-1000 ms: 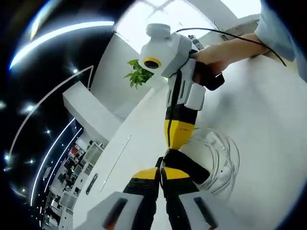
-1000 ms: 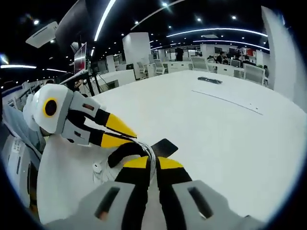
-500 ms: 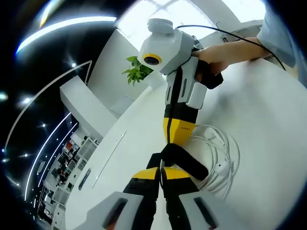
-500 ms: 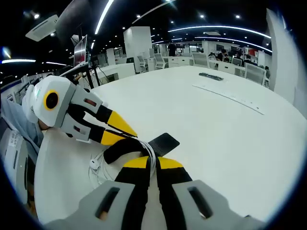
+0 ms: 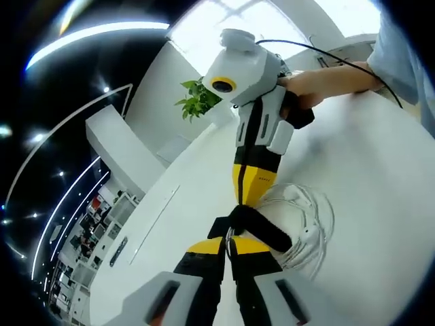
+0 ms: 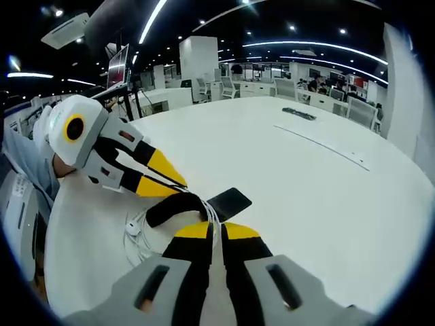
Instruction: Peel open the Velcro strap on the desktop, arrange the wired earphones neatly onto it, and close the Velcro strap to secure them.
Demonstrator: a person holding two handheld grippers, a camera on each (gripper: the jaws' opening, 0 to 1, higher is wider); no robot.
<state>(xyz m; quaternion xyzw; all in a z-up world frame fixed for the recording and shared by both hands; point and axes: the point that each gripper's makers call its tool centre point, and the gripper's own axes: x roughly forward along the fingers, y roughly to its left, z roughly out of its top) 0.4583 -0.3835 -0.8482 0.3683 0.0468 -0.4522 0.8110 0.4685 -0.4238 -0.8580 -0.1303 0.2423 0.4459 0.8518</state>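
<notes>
Both tools (image 5: 230, 246) (image 6: 216, 231) clamped on earphones (image 5: 307, 224); Velcro strap (image 6: 185, 206) wrapped crosswise over coil

Black fabric Velcro strap (image 6: 178, 206) folding further over bundle, free flat end (image 6: 230, 202) lying closer to coil. White coiled wired earphones (image 5: 304, 229) bunching tighter under strap (image 5: 262, 227). Yellow-tipped left gripper (image 6: 178, 187) tilting lower toward white desktop (image 6: 306, 183). Yellow-tipped right gripper (image 5: 246, 202) leaning slightly more upright, person's hand (image 5: 319, 80) shifting along.
</notes>
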